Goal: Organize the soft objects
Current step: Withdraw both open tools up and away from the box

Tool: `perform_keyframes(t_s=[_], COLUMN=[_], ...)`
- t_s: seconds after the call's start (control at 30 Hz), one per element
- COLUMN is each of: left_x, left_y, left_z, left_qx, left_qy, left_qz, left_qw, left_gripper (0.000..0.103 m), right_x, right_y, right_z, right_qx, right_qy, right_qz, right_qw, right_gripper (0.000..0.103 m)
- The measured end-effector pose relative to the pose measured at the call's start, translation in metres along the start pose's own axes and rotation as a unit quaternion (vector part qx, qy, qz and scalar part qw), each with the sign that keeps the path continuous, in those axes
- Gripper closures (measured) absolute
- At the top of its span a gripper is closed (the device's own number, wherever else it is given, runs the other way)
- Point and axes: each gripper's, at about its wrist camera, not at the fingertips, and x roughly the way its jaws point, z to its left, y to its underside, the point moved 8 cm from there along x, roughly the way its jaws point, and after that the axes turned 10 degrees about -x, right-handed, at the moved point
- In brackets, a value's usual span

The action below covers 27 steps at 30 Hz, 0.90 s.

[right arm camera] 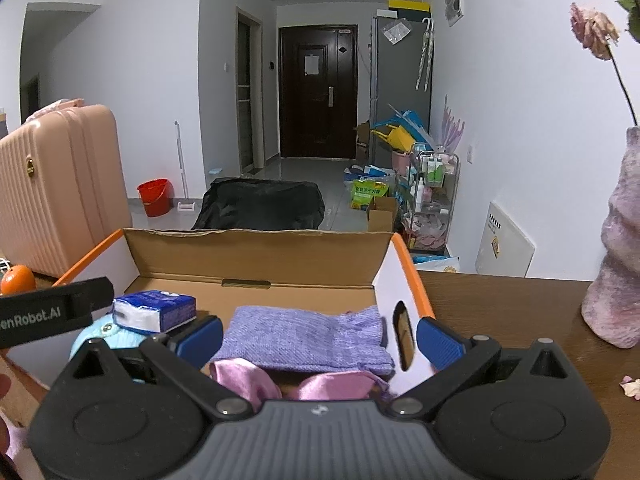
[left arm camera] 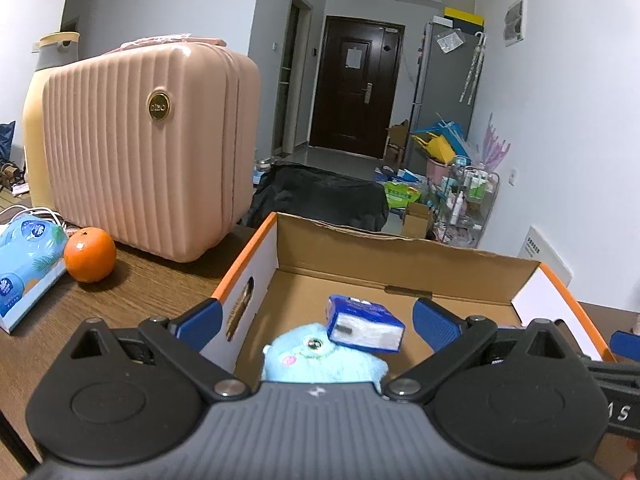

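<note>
Softies sit in our cardboard box (right arm camera: 256,254): blue plush (left arm camera: 316,360) under a tissue pack (left arm camera: 364,326) at nine o'clock, purple cloth (right arm camera: 304,338) at three. Left gripper (left arm camera: 316,320) and right gripper (right arm camera: 320,336) gape wide, holding nothing, so we think they're packed.

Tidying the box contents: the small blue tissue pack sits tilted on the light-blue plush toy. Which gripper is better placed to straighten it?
Left gripper: the small blue tissue pack lies between its open fingers; the right gripper frames the purple knitted cloth.
</note>
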Motion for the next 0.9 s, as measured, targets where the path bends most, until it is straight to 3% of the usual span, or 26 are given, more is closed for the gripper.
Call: perform_keyframes(t_s=[0.33,0.43,0.9], left_x=[-0.002,-0.005,-0.033], left_y=[0.016,0.020,0.027], left_z=[0.009,0.013,0.014], left_qx=[0.016,0.015,0.057], left_qy=[-0.004,0.011,0.028], left_qz=[0.020,0.023,-0.022], left_qw=[0.9997,0.9996,0.9977], left_gripper=[0.000,0.000,0.000], right_x=[-0.023,-0.028,-0.045], right_y=[0.011,0.011,0.017], right_z=[-0.002,-0.003,-0.021], right_qx=[-0.001,0.001,0.035], right_qy=[-0.007,-0.004,0.004], right_qz=[-0.009,-0.016,-0.035], right_qw=[1.000,1.000,0.999], right_gripper=[0.000,0.000,0.000])
